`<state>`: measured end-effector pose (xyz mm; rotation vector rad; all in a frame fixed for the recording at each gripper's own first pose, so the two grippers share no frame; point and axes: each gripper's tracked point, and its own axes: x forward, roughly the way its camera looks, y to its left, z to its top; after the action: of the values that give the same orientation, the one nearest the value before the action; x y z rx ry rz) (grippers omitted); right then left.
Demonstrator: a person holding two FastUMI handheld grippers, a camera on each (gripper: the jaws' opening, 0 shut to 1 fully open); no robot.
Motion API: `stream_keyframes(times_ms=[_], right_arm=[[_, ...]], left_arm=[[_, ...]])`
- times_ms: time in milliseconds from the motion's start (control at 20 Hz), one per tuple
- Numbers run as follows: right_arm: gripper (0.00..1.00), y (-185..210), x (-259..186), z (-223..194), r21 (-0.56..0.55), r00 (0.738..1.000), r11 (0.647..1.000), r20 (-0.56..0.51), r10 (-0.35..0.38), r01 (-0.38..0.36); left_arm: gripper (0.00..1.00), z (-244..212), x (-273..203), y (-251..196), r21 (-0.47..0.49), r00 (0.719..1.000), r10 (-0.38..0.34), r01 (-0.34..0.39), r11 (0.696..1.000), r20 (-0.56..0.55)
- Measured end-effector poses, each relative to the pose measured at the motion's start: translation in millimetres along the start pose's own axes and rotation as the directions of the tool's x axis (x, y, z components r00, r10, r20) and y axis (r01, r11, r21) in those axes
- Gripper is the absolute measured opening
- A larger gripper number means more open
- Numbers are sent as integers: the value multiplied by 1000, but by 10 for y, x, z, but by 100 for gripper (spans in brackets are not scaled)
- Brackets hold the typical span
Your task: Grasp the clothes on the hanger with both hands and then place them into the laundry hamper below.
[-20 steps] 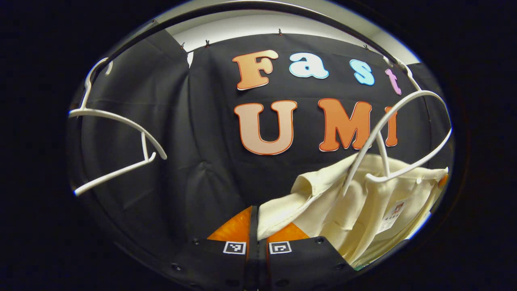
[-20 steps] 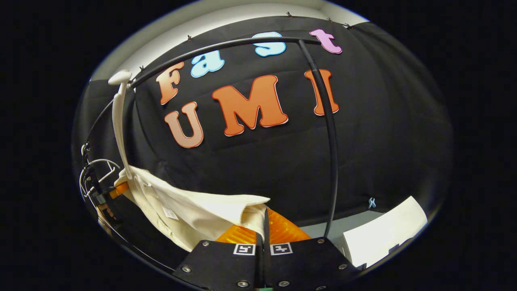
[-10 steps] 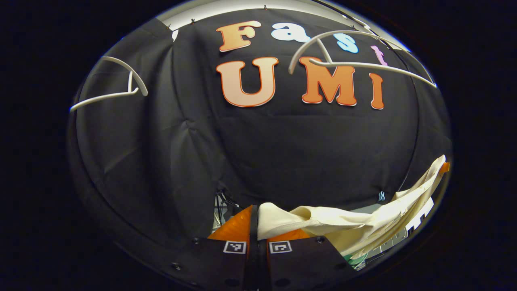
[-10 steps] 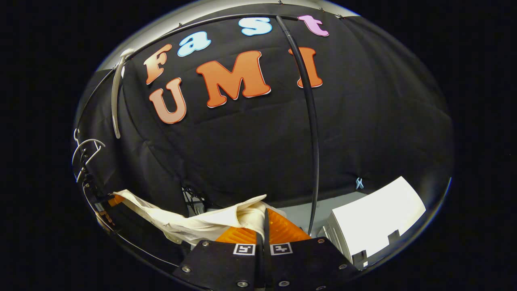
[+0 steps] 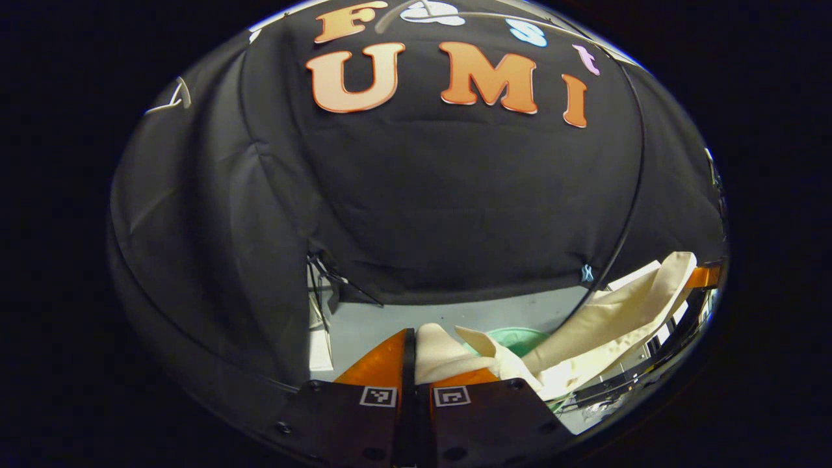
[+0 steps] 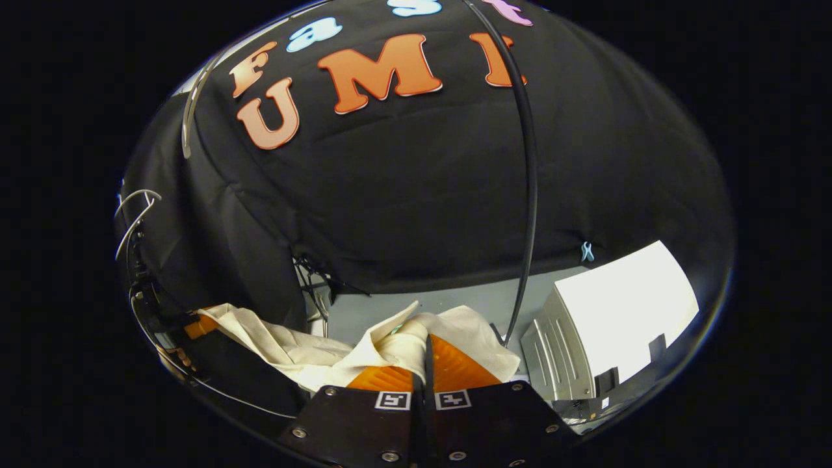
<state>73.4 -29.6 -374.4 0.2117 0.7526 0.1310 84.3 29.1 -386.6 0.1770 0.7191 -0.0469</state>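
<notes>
Since a second earlier, the cream cotton shirt had come off the white plastic hanger and dropped low. The left gripper and right gripper each stayed clamped on it. A green round hamper sat at five o'clock, beneath the cloth. No legible writing showed.

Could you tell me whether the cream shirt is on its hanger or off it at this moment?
Off it. The cream shirt hangs slack between the left gripper and the right gripper, both pinching its fabric, with no hanger in it.
</notes>
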Motion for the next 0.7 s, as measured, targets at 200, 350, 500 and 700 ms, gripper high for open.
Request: stream_keyframes(times_ms=[200, 350, 500, 700], right_arm=[[0, 17, 179, -534, 27, 995, 1000, -95, -8, 11], [0, -3, 313, -833, 44, 989, 999, -149, -21, 28], [1, -6, 412, -1058, 48, 980, 998, -194, -36, 46], [3, 137, 535, -1226, 63, 971, 997, -236, -25, 41]], left_arm=[[8, -421, 129, -414, 4, 993, -69, 70, 998, -91], [7, -693, 267, -697, -19, 979, -115, 114, 993, -166], [7, -1005, 350, -997, -61, 957, -159, 149, 987, -243], [7, -1233, 367, -1247, -37, 934, -165, 162, 986, -316]])
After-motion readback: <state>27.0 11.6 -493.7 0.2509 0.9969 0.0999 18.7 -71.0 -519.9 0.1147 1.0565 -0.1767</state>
